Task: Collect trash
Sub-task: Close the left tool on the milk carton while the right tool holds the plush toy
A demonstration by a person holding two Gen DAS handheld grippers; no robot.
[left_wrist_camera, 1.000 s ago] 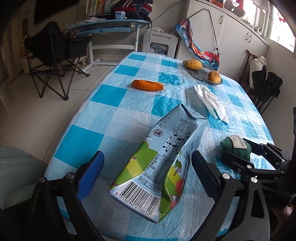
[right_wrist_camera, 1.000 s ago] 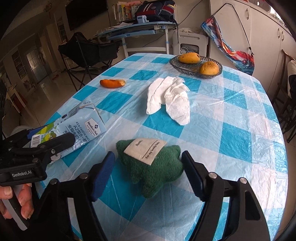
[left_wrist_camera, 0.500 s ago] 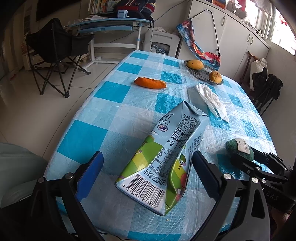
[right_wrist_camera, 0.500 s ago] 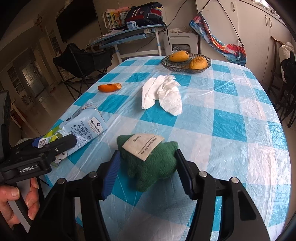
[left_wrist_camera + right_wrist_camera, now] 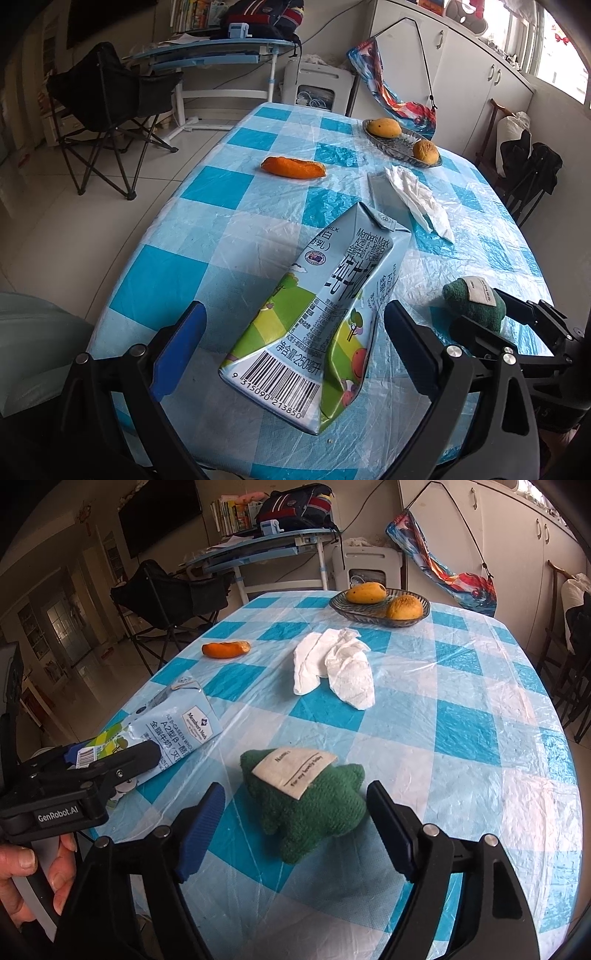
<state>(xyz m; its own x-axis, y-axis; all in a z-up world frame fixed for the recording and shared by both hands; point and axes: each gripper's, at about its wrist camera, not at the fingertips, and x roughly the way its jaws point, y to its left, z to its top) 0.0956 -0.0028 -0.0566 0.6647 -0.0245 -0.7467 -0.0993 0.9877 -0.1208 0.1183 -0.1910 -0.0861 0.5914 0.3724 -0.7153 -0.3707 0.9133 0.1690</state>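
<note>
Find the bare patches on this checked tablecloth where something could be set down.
Free: the right side, beyond the crumpled white tissue and green knitted toy; also between the orange peel and glass fruit dish. Crowded: the near left, around the crushed milk carton.

Two wrist fisheye views, each looking forward and steeply down along its own claw, close above the near end of the checked desk [image 5: 229, 206]. The left view centres on the milk carton [image 5: 325, 314], the right on the green knitted toy [image 5: 306, 797]; both share carton, toy and fruit dish [image 5: 380, 607].
</note>
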